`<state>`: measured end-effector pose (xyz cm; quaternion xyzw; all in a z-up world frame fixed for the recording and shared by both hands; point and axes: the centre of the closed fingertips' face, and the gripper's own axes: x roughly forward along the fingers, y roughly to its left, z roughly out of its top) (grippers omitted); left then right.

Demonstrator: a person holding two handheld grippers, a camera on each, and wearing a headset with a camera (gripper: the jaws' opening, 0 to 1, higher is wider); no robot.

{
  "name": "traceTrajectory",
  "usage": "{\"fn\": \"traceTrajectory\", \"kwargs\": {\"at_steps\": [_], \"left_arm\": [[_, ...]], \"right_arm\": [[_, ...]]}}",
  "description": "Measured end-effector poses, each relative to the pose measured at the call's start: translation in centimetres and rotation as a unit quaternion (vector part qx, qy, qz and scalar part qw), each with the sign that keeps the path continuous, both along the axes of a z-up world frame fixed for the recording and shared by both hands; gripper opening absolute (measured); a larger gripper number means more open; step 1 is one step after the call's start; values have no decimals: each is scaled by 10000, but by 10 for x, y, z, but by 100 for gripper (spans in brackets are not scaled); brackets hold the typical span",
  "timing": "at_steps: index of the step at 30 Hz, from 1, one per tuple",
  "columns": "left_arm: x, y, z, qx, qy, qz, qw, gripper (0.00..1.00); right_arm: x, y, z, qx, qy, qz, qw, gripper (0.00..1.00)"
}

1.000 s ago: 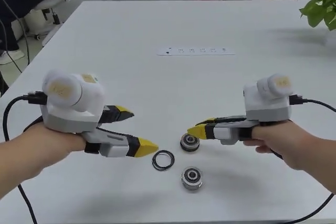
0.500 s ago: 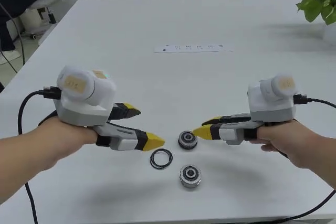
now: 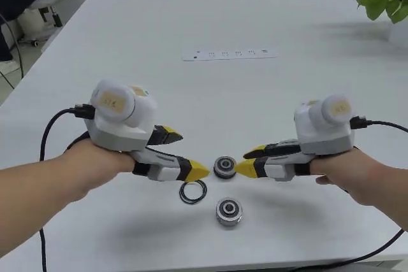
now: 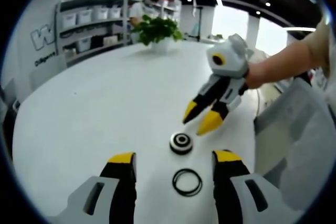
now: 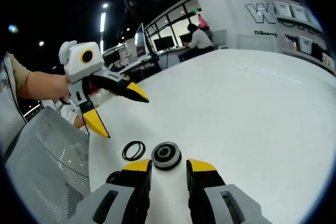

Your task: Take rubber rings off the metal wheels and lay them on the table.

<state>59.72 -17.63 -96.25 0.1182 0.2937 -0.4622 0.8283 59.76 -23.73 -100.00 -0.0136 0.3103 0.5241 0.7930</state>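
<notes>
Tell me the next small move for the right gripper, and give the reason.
Probably ease the right gripper forward until its open jaws straddle the wheel, then pinch it. The wheel sits just ahead of the tips, and its rim looks dark, as if a rubber ring is on it. A loose ring lies beside it, and the left gripper hovers open opposite.

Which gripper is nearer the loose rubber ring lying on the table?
Left. The left gripper has its tip right beside the rubber ring; the right gripper points at the neighbouring wheel from that wheel's far side.
</notes>
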Motion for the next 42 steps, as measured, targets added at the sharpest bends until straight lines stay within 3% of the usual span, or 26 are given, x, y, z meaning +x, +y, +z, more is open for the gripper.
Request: {"fn": "traceTrajectory", "kwargs": {"at_steps": [18, 26, 42], "left_arm": [[1, -21, -18, 117, 96, -223, 9996, 52], [0, -33, -26, 125, 170, -363, 9991, 47], [4, -47, -35, 194, 169, -509, 9984, 32]], "right_arm": [[-5, 4, -18, -188, -172, 249, 9994, 19], [-1, 4, -20, -166, -209, 247, 9993, 16], [2, 3, -22, -154, -280, 219, 9993, 12]]}}
